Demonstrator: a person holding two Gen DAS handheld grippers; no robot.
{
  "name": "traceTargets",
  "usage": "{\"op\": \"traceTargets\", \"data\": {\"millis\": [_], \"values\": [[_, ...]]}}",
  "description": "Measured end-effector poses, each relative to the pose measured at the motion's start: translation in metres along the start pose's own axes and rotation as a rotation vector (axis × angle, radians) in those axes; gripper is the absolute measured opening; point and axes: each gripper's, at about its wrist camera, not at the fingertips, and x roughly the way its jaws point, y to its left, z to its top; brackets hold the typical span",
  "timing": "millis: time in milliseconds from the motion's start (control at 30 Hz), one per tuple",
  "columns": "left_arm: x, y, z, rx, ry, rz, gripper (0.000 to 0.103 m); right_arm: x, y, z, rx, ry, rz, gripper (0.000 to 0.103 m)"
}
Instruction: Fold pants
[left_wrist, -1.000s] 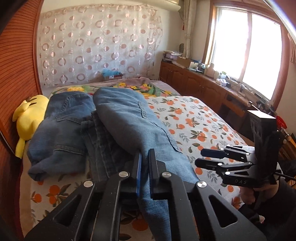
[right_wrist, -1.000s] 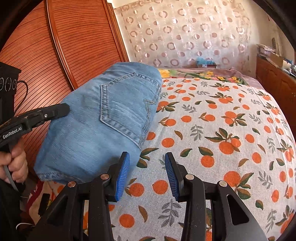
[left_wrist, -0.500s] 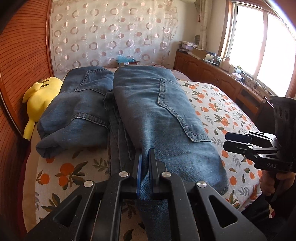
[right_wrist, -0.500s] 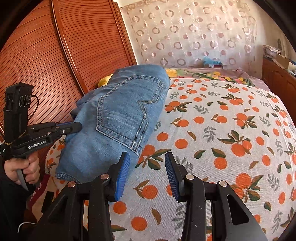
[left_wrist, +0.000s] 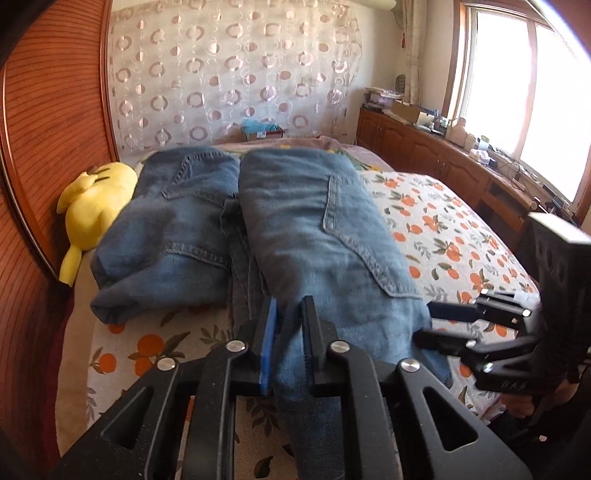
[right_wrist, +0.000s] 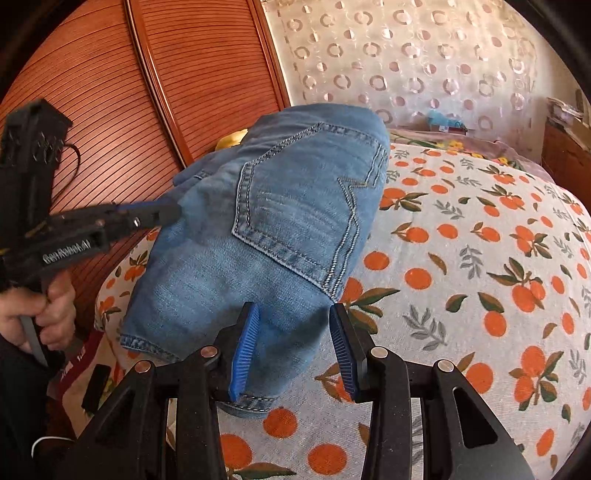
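Denim first: near hem of jeans (left_wrist: 325, 229) threaded between the fingers of left claw (left_wrist: 288, 332), jaws just eased apart a little with the cloth in the gap. True grip or mere flanking: cannot tell. Right claw (right_wrist: 295, 339) released, jaws well apart, straddling the near right corner of the same jeans from above, pads apparently clear of the cloth. Both claws thus at the near end, left one deeper into the cloth, right one just beside it. Hand (right_wrist: 40, 314) wrapped round the left handle.

Jeans folded into a long bundle on the bed (left_wrist: 443, 229), long axis running straight away from the claws toward the curtain (left_wrist: 229, 74), back pocket up, far end rounded over. Any further fold, by judgement, a matter of carrying the near end along that axis to the far end, with both near corners pinched beforehand: right claw to clench, left to clench again.

Counted: two claws; one hand in view; two denim bundles, the worked one and darker jeans (left_wrist: 173, 229) close on its left; dark denim strip between them, owner unclear; one plush (left_wrist: 92, 206) farther left, beside the wardrobe (left_wrist: 37, 147); one bed; one curtain.
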Motion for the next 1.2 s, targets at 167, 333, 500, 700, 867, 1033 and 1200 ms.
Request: {"op": "traceTargets", "data": {"millis": [167, 333, 500, 700, 867, 1033, 1200], "values": [[-0.010, -0.007, 0.011, -0.008, -0.053, -0.014, 0.053, 0.001, -0.003, 0.000, 0.009, 0.002, 0.004, 0.043], [-0.002, -0.018, 0.019, 0.005, -0.058, -0.026, 0.069, -0.001, -0.004, -0.004, 0.020, 0.004, -0.005, 0.046], [0.010, -0.029, 0.018, 0.031, -0.035, -0.030, 0.069, -0.006, -0.006, -0.006, 0.032, -0.001, -0.014, 0.047], [0.030, -0.031, 0.005, 0.044, 0.028, 0.000, 0.069, -0.013, -0.011, -0.008, 0.037, -0.009, -0.031, 0.047], [0.040, -0.023, -0.003, 0.021, 0.043, -0.006, 0.069, -0.018, -0.019, -0.011, 0.052, -0.008, -0.038, 0.047], [0.045, -0.017, -0.009, 0.012, 0.040, -0.016, 0.070, -0.020, -0.024, -0.011, 0.055, -0.002, -0.051, 0.047], [0.035, -0.005, -0.009, -0.019, 0.042, -0.044, 0.071, -0.026, -0.030, -0.001, 0.034, 0.000, -0.067, 0.047]]}}
